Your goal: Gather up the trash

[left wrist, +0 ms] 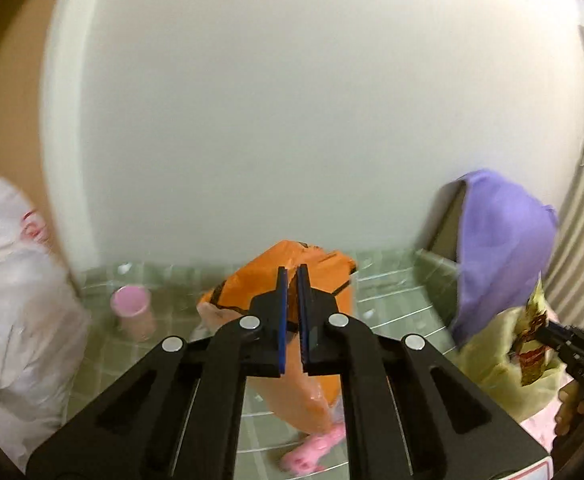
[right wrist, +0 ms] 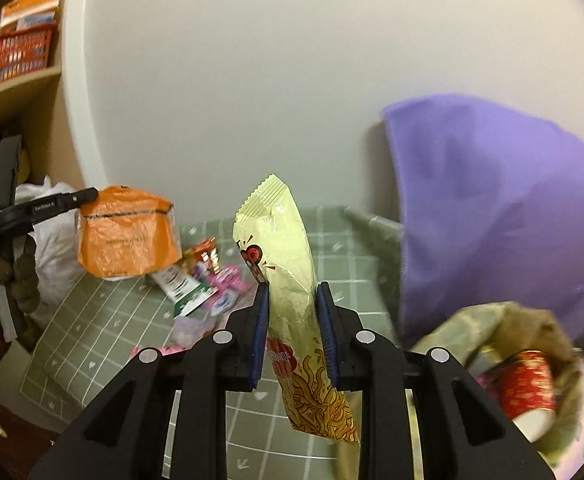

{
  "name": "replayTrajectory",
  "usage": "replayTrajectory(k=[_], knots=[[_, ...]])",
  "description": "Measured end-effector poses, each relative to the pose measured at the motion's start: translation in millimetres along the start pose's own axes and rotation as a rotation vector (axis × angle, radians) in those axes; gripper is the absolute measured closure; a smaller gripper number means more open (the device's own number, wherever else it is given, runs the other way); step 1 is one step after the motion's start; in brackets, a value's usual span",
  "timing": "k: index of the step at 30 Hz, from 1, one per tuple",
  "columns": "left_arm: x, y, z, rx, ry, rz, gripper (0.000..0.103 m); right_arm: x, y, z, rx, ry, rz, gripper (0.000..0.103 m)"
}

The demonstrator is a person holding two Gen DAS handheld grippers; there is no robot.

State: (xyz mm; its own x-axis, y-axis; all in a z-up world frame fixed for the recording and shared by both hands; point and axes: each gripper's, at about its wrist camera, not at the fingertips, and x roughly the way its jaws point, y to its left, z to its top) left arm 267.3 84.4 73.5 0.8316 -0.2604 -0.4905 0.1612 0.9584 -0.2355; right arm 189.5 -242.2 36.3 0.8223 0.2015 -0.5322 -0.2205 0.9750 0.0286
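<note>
Both tongs were pinching trash above the surface. Left tongs [left wrist: 292,280] had their blue pads almost pressed together on the thin crinkled orange plastic wrapper [left wrist: 280,280], which hung in the air over the green checked mat [left wrist: 395,312]. Right tongs [right wrist: 292,320] gripped the long yellow foil snack packet with red and orange print [right wrist: 292,280] by its middle, upright between the pads, just left of the bag's mouth.

That green mat covered the surface and ran up to a plain white wall [left wrist: 292,100] on the far side. On the far left, a beige shelf [right wrist: 12,84] carried an orange plastic basket [right wrist: 12,56], and a white plastic bag [left wrist: 16,300] slumped at the left edge. A pink plastic cup [left wrist: 132,312] stood on the mat near the wall. A small heap of pink and green wrappers [right wrist: 204,288] lay on the mat, near the middle left.

At the near right sat an open pale green plastic bag [right wrist: 491,320] with a purple cloth [right wrist: 491,200] draped just behind it. Inside the bag lay a red patterned paper cup [right wrist: 527,384], tipped on its side.
</note>
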Motion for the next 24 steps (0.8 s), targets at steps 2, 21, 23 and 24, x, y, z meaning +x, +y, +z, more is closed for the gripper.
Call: replayTrajectory(k=[2,21,23,24], knots=[[3,-8,5,-0.004,0.005,-0.057,0.099,-14,-8,0,0.016,-0.019,-0.029,0.079],[29,-204,43,0.204,0.009,-0.597,0.099,-145,-72,-7,0.159,-0.174,-0.355,0.079],[36,-234,36,0.240,0.031,-0.651,0.099,-159,-81,-11,0.174,-0.175,-0.407,0.079],[41,-252,31,0.266,0.045,-0.679,0.099,-162,-83,-13,0.181,-0.173,-0.417,0.079]])
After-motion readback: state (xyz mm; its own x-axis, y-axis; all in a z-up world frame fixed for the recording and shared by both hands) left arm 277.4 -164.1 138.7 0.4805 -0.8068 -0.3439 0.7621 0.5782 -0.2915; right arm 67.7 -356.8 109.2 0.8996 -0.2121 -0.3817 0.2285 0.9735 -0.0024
